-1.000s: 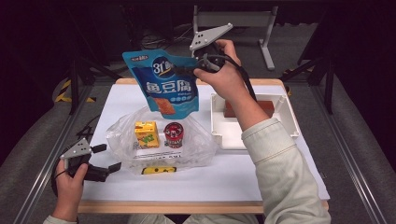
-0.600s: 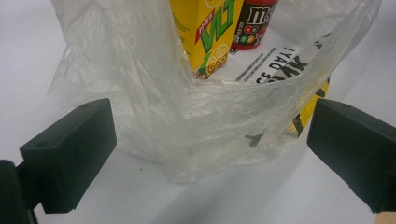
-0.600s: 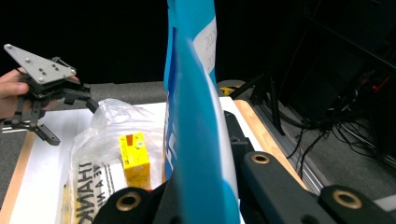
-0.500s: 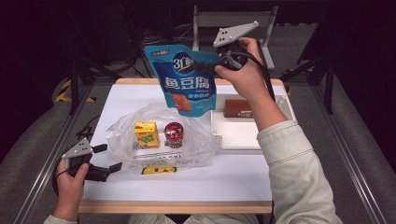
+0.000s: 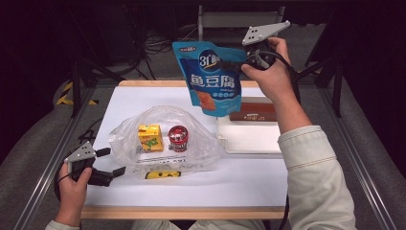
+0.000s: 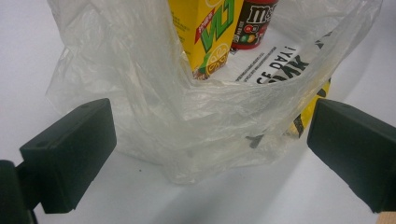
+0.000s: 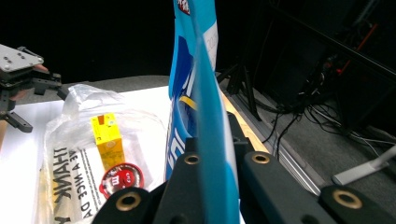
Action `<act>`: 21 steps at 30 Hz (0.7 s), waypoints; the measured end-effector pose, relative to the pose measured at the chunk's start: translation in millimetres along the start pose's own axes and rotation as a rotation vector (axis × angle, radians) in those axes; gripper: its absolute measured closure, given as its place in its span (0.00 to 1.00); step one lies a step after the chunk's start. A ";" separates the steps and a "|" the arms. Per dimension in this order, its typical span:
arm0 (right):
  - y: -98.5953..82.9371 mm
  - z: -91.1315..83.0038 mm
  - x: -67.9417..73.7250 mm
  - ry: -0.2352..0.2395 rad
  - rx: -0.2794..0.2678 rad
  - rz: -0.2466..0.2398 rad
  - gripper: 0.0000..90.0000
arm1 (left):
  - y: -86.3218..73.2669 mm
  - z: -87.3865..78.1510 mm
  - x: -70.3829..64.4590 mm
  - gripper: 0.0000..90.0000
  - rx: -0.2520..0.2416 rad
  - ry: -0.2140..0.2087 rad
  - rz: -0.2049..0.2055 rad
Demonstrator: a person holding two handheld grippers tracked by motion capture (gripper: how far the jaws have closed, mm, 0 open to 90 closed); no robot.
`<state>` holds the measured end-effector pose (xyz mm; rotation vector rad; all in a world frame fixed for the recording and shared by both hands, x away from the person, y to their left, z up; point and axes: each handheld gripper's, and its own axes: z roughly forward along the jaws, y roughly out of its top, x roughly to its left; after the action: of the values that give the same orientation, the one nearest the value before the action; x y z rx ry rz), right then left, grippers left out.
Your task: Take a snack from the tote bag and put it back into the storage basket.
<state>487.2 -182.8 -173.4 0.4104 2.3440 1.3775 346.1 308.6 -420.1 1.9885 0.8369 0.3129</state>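
Pouch [image 5: 210,76] hangs in the air at 12 o'clock over the table [image 5: 268,179], pinched at its upper right edge by the right gripper [image 5: 239,64], whose jaws are clamped on it; in the right gripper view the blue film runs straight up between them. Bag [image 5: 163,136] lies at table centre with a yellow carton [image 5: 150,137] and a red tin [image 5: 178,138] inside. Left gripper [image 5: 112,163] rests at 8 o'clock, jaws spread wide, the bag's crumpled mouth [image 6: 210,130] just ahead of them and not yet taken. Tray [image 5: 251,139] sits at 3 o'clock of the bag. Step in hand, as I judge it: carrying the pouch to the bag. Next move likely calls for the left gripper to pinch and lift the bag's rim so the pouch can go in.
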 end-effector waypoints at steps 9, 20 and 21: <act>-12.0 -17.1 -9.5 -0.031 0.004 0.023 1.00 | 0.1 1.0 -0.5 0.02 0.002 -0.001 -0.005; -28.6 -34.3 -19.0 -0.061 0.015 0.052 1.00 | 0.5 1.6 -0.5 0.02 0.006 0.000 0.003; -30.6 -34.9 -19.8 -0.062 0.016 0.057 1.00 | 0.5 1.6 -0.5 0.02 0.006 0.000 0.003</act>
<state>486.6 -232.7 -181.3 0.5204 2.3106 1.3527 346.8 307.0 -420.5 1.9951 0.8360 0.3125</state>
